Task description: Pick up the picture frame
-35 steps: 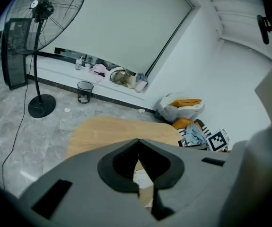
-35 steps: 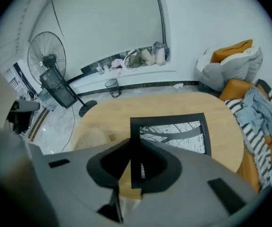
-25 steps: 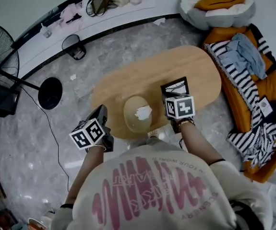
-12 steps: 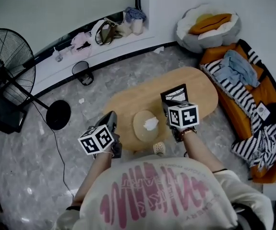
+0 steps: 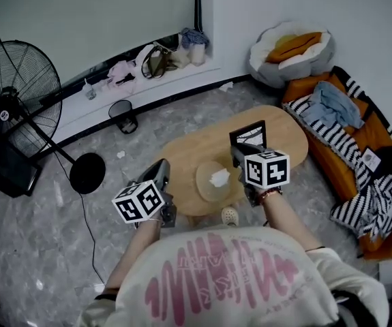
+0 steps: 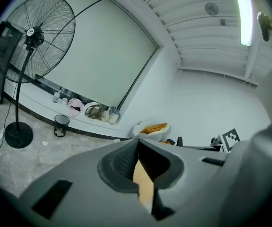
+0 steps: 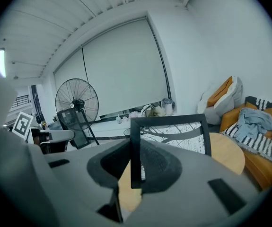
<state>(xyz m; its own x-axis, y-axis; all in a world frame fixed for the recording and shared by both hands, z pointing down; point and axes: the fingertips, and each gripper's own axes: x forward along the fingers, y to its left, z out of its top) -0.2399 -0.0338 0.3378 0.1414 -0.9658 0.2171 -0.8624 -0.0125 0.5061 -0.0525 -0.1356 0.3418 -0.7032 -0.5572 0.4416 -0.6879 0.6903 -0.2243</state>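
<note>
The picture frame point(image 5: 247, 133), a black border round a white patterned print, hangs upright over the oval wooden table point(image 5: 182, 157). My right gripper point(image 5: 240, 150) is shut on its left edge. In the right gripper view the black border point(image 7: 135, 145) stands clamped between the two jaws point(image 7: 135, 150), and the rest of the frame sticks out to the right. My left gripper point(image 5: 160, 167) hangs over the table's near left edge. In the left gripper view its jaws point(image 6: 136, 148) meet at the tips with nothing between them.
A round wooden dish point(image 5: 215, 182) holding a crumpled white tissue sits on the table between the grippers. A standing fan point(image 5: 11, 80) is at the left, a bin point(image 5: 123, 114) by the wall. An orange sofa point(image 5: 363, 162) with striped cloth is at the right.
Both grippers have risen away from the table, and the right one carried the picture frame up with it. The table now looks smaller and farther below.
</note>
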